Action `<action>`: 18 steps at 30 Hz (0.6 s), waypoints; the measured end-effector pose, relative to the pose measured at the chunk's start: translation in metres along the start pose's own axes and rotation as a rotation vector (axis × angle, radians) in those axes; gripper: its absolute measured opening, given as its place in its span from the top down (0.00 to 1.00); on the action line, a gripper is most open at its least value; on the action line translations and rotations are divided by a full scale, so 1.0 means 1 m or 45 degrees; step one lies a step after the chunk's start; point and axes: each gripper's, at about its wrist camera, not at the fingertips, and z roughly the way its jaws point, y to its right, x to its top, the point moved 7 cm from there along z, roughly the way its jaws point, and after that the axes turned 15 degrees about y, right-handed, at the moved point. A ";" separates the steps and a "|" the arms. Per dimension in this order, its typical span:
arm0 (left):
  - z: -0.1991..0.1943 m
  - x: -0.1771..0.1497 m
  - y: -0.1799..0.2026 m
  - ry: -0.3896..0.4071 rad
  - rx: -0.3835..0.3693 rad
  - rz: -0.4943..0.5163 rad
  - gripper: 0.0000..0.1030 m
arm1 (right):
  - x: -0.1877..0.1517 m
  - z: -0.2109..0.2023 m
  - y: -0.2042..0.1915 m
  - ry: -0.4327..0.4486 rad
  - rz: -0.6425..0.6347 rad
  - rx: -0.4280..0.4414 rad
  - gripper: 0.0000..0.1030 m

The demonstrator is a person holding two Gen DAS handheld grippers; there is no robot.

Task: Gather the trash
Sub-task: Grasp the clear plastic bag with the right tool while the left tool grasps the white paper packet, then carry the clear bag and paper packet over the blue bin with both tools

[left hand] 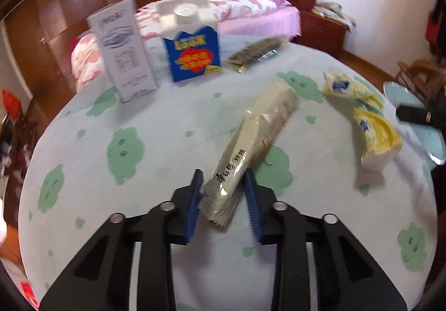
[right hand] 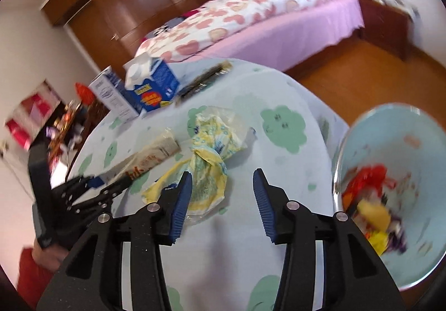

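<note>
The left gripper straddles the near end of a long wrapper on the worktop, apparently pinching it. The right gripper hangs wide open and empty beside a crumpled yellow bag.

The long cream wrapper between my left fingers carries black Chinese characters I can't make out. The blue carton's yellow lettering is blurred.

Between our left tongs a glossy, crinkled plastic wrapper shines. Their ribbed blue pads look matt, the arms smooth black plastic. Under them the surface wears soft matt cloth; beyond stands a paper carton.
</note>
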 end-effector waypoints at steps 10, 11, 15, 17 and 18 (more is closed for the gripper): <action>-0.048 -0.005 -0.031 0.086 0.160 -0.389 0.84 | -0.008 0.019 -0.015 -0.009 0.066 -0.104 0.38; -0.049 -0.007 -0.032 0.085 0.166 -0.396 0.84 | -0.008 0.020 -0.016 -0.011 0.074 -0.117 0.38; -0.053 -0.014 -0.038 0.073 0.165 -0.446 0.90 | -0.007 0.017 -0.020 0.001 0.105 -0.099 0.38; -0.059 -0.017 -0.042 0.082 0.167 -0.464 0.90 | -0.005 0.015 -0.023 0.028 0.097 -0.094 0.38; -0.061 -0.018 -0.043 0.086 0.173 -0.465 0.90 | -0.006 0.015 -0.023 0.031 0.102 -0.089 0.37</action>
